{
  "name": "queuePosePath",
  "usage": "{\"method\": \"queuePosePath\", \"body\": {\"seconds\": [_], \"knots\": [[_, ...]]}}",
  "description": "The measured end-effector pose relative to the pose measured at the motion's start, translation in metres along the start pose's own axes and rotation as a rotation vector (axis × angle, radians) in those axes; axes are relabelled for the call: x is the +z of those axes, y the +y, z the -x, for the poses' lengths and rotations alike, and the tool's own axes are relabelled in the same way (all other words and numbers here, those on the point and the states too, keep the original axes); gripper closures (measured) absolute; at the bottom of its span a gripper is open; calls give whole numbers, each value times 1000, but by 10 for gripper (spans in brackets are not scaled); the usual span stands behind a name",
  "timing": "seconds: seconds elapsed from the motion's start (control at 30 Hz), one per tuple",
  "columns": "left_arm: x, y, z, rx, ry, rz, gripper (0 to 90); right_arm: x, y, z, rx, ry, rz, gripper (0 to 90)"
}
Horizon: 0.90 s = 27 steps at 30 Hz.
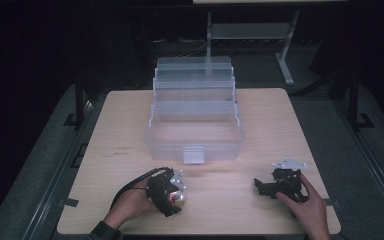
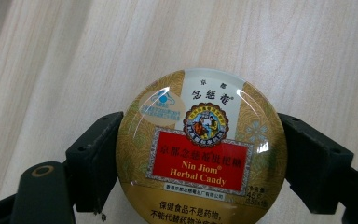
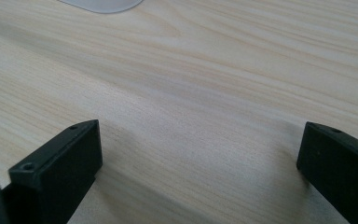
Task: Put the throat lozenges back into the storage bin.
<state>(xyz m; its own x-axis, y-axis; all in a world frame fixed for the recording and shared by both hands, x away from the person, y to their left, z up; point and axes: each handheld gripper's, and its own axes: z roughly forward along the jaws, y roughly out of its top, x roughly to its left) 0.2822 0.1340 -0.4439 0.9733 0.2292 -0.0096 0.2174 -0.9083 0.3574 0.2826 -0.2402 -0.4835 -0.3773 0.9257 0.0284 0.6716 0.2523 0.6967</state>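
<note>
Left gripper is where we are holding the work: its two black jaws are pressing on opposite sides of a round candy tin, low over the near left part of the wooden table. In the high view we are seeing the same left gripper in the person's hand, with the tin glinting at its tip, apart from the clear plastic box that is standing open at the middle of the table. Whether the tin is resting on the wood or just lifted off it, we cannot tell.

We are judging the job as barely begun: the tin is gripped, but it is not yet in the box, whose stepped trays are fanned back and appear empty. Carrying it forward and setting it inside is what we take to be left.

Right gripper is lying idle near the right edge, its jaws spread wide with nothing between them, only pale grain beneath.

We are noting a glossy, slightly domed lid in gold with a red label, smooth and likely slippery against matte, blocky jaws. The box is translucent, thin-walled and rectangular, with a latch tab at its front.
</note>
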Motion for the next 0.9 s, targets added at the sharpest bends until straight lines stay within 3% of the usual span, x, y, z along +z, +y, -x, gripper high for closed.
{"method": "queuePosePath", "body": {"seconds": [0.63, 0.9], "knots": [[-11, -1, -2, -31, -4, 20, 198, 0, 0, 0, 0, 0, 0, 0], [-18, 2, -5, -23, 1, 21, 198, 0, 0, 0, -2, 0, 1, 0]]}}
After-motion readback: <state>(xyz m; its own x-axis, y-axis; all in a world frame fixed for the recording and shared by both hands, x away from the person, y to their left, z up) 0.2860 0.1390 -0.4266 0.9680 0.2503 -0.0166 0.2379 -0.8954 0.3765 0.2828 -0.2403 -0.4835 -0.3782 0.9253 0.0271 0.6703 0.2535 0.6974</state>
